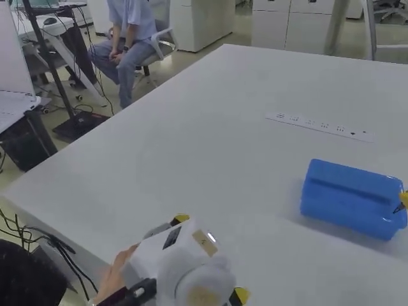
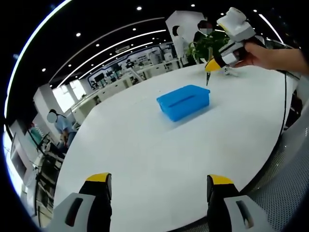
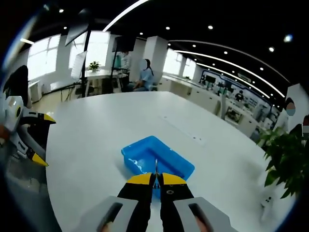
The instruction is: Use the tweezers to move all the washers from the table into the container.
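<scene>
Two grippers: the left gripper (image 2: 157,191) was released, its jaws spread wide over bare table; the right gripper (image 3: 155,180) was clenched on the tweezers (image 3: 156,169).
Tweezers: pointed toward twelve o'clock in the right gripper view, tips near the container; in the left gripper view they hung at one o'clock, close to its far corner.
Container (image 3: 140,157): blue, resting on the white table (image 1: 210,146), at three o'clock in the head view.
Washers: none could be made out, on the table or in the container; too small to tell.
Risk, search: with no washer located, the tweezers might come down on the wrong patch.
Risk, grip: thin tweezers pinched between clenched jaws could twist or slip, and a flat washer would likely skid or spring away on the smooth top.
Risk, container: it looked light, so a nudge from the right gripper could shove it; the left gripper, well apart, was not steadying it.
</scene>
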The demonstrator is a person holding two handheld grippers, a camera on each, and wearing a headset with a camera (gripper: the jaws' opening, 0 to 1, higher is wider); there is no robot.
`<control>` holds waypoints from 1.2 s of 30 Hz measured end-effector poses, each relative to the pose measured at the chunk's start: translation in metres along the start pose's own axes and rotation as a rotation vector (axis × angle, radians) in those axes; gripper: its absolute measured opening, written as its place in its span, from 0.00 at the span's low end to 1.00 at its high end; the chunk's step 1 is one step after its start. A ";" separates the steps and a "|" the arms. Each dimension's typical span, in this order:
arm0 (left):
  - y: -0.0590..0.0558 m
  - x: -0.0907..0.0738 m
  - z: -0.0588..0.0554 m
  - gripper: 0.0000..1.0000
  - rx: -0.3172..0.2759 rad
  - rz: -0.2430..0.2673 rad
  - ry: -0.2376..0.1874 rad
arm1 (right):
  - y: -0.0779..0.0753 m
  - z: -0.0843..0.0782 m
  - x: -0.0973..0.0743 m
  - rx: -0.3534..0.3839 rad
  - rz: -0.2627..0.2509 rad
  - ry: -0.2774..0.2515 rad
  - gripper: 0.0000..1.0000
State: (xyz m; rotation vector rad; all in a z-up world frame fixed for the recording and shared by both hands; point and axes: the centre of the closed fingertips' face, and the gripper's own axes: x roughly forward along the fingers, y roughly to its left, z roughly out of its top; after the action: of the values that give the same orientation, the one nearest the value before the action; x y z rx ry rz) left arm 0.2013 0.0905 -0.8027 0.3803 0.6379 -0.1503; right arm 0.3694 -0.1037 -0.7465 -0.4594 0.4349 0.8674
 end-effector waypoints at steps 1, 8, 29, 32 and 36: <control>0.000 -0.001 0.001 0.83 -0.002 0.002 -0.006 | 0.006 -0.006 -0.002 -0.014 0.009 0.018 0.01; 0.001 -0.003 0.006 0.83 -0.013 0.003 -0.037 | 0.032 -0.052 -0.010 -0.110 0.079 0.178 0.02; 0.008 -0.005 0.008 0.84 -0.026 0.039 -0.052 | 0.082 -0.088 0.042 -0.406 0.334 0.331 0.02; 0.007 -0.004 0.007 0.84 -0.021 0.035 -0.046 | 0.089 -0.091 0.049 -0.448 0.381 0.349 0.02; 0.007 -0.003 0.007 0.84 -0.021 0.034 -0.042 | 0.096 -0.097 0.054 -0.482 0.452 0.384 0.02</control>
State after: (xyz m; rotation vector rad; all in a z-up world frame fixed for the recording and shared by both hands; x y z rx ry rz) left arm 0.2039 0.0945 -0.7937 0.3663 0.5911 -0.1186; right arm 0.3061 -0.0691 -0.8745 -1.0066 0.7006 1.3369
